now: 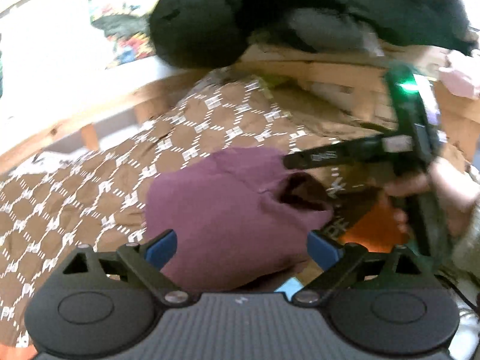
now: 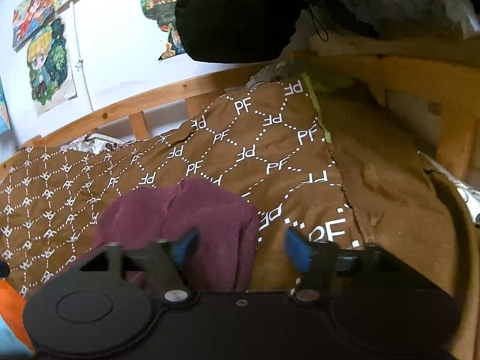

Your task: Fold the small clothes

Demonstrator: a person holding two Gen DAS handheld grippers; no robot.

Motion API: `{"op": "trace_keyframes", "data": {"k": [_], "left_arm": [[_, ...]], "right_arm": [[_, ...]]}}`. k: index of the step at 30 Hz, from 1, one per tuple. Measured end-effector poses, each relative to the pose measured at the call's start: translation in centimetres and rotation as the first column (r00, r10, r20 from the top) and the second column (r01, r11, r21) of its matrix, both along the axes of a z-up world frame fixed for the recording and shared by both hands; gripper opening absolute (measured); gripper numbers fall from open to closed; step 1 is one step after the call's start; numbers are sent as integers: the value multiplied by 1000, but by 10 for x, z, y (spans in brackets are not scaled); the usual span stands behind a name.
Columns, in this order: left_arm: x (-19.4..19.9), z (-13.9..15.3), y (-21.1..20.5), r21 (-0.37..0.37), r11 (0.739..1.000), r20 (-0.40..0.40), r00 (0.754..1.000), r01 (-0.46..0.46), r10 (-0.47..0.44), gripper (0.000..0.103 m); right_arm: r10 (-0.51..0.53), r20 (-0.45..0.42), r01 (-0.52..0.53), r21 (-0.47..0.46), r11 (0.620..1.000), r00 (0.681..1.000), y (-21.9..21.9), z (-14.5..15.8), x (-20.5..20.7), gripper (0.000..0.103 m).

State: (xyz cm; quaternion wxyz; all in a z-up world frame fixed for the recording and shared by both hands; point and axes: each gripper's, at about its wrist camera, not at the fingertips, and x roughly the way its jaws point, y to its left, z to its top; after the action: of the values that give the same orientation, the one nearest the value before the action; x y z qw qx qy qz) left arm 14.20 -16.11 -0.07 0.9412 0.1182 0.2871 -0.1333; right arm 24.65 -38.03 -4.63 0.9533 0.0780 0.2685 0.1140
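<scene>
The small maroon knit garment [image 1: 228, 207] lies folded at frame centre on the brown patterned bedspread [image 1: 75, 198]. Left gripper [image 1: 241, 247] and right gripper [image 2: 240, 247] gape wide, empty. Best to check the edges align before pressing flat

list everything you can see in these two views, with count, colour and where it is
small garment: one, maroon, lying loosely folded on the bedspread, below both grippers
bedspread: one, brown with white PF lettering in a dotted lattice, covering the bed
bed frame: one, light wood, railing behind the bedspread
dark bundle: one, black, piled at the top above the frame
posters: several, multicoloured cartoon prints, on the white wall at left
orange item: one, orange, lower left edge; what it is cannot be told
left gripper: one, black with blue fingers, open above the garment
right gripper: one, black with blue fingers, open over the garment's right edge
hand: one, holding the right gripper
</scene>
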Motion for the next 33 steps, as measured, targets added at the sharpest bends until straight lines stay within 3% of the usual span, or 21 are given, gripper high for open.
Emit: {"op": "trace_keyframes", "data": {"k": [2,4,10,13,18,23,27,33], "left_arm": [[4,0,7,-2,999,-21,999,-48,48,96],[6,3,17,-31,995,-39,995,-94,92,98],[17,12,56,-123,959,-71,966,-254,247,103],[28,7,73,-166,928,-161,938,-334,308,103],[44,-19,91,-210,893,-351,883,-398,311,103],[43,-33,91,-169,903,-388,869,-396,308,103],[41,-40,88,-127,909,-407,857,-396,316,103],[44,-44,89,-131,902,-427,844,-412,324,103]], "right_arm": [[-2,9,2,-21,1000,1000,4,1,-6,97],[-13,15,14,-45,999,1000,7,1,-10,102],[-43,5,44,-104,994,999,15,2,-20,102],[-24,-11,22,-126,992,1000,22,0,-25,102],[-4,-83,-14,-206,978,997,35,-11,-41,102],[19,-106,-52,-318,947,994,42,-21,-51,102],[20,-118,-58,-329,942,993,44,-24,-49,102],[27,-119,-66,-334,940,993,44,-24,-48,102]]}}
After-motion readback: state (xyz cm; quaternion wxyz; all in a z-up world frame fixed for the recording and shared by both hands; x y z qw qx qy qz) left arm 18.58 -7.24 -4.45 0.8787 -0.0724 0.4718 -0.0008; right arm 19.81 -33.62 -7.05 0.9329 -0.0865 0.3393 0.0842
